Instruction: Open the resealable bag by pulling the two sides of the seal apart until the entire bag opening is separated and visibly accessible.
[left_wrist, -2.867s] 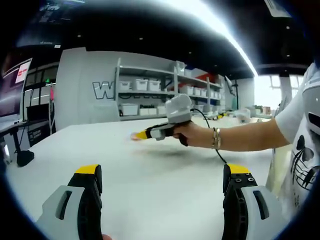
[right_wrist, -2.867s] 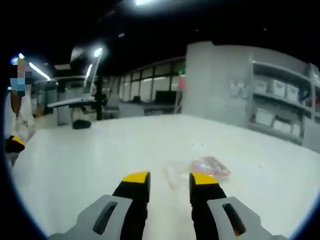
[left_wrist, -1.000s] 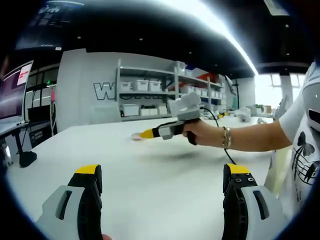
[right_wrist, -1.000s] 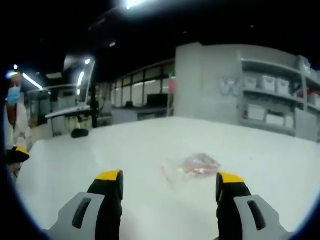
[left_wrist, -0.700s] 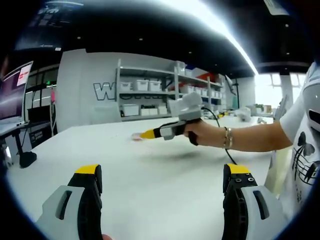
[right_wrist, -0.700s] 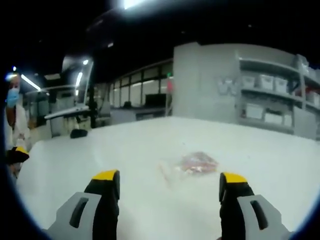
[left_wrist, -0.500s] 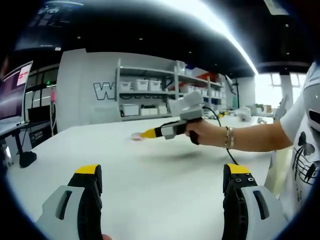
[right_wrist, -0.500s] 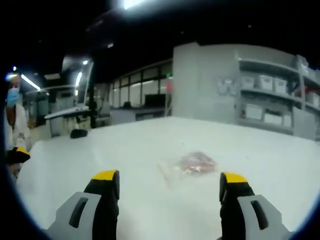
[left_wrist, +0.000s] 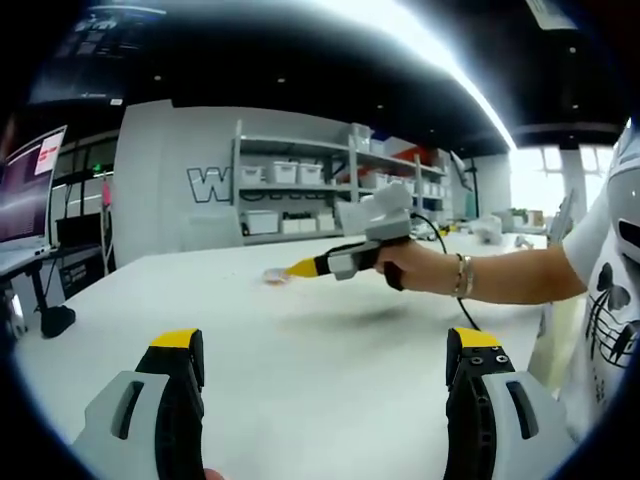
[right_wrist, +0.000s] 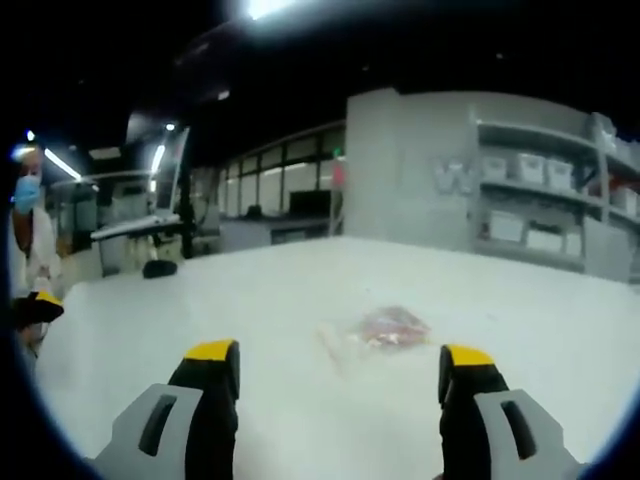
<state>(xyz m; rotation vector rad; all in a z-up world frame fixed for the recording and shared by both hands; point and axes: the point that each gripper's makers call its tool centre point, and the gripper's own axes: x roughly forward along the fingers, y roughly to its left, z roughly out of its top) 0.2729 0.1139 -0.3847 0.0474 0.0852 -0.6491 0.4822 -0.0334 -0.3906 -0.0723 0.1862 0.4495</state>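
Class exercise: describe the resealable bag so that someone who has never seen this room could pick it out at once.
Start at the large white table. In the right gripper view, the resealable bag lies flat on it, just beyond the open right gripper. It is clear plastic with reddish contents, the only coloured patch on that stretch of tabletop.

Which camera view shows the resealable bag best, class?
The right gripper view: the bag lies flat on the white table just ahead of the open right gripper, its reddish contents visible. The left gripper view shows it as a small distant patch.
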